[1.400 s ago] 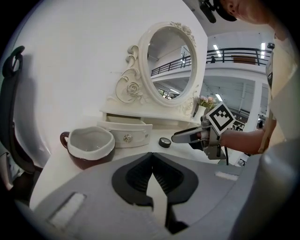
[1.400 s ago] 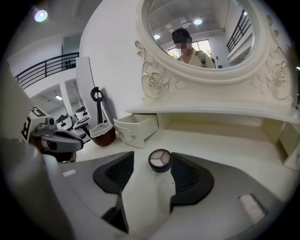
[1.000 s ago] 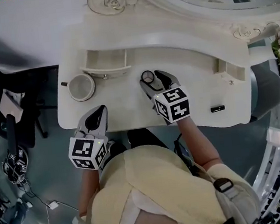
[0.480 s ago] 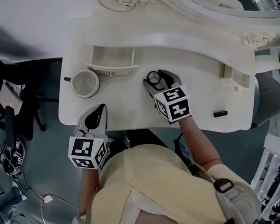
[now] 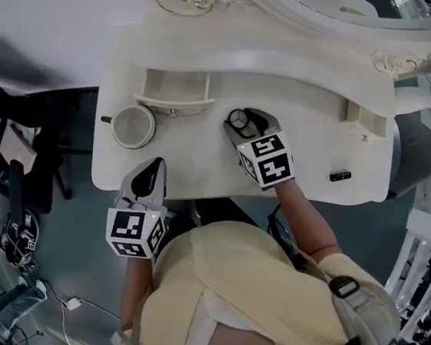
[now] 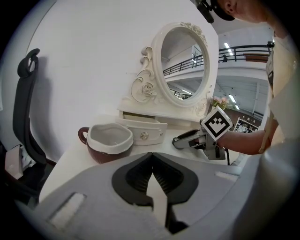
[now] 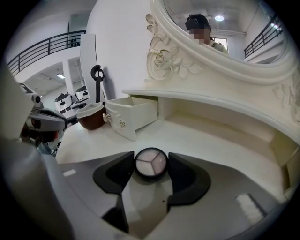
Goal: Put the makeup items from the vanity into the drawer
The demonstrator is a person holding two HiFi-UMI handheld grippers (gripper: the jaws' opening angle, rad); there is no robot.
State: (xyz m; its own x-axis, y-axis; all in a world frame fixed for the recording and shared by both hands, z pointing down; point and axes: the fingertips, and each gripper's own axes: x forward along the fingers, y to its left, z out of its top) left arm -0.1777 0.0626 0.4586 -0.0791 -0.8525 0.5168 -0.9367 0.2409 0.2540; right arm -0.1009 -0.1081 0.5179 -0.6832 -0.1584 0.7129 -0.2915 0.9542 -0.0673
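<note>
Right gripper (image 5: 245,119) over the white vanity surface (image 5: 198,158). Its dark jaws have just been closing and now stand wide on either side of the round compact (image 7: 151,164), both pads against its rim. The compact lies flat on the surface, in front of and to the right of the open drawer (image 5: 175,89). It is a shallow black-rimmed disc whose pale face is split into three wedge-shaped pans.

Left gripper (image 5: 152,172) near the front edge of the surface, well apart from the compact. Its ribbed jaws are together with nothing between them.

Surroundings:
- The drawer is a white box pulled out from under the raised back shelf, with a small metallic knob (image 6: 144,135) on its curved front. Only bare surface lies between it and the compact.
- A mug (image 5: 134,127), glossy brown outside and white inside, stands just left of the drawer front with its handle turned away from the drawer.
- A small black oblong item (image 5: 340,176) lies near the front right edge; what it is cannot be told.
- A second small drawer (image 5: 364,118) sits at the right end.
- An oval mirror (image 6: 183,65) rises behind, in a cream frame carved with scrolls and rosettes.
- A black chair (image 6: 23,108) stands left of the vanity.
</note>
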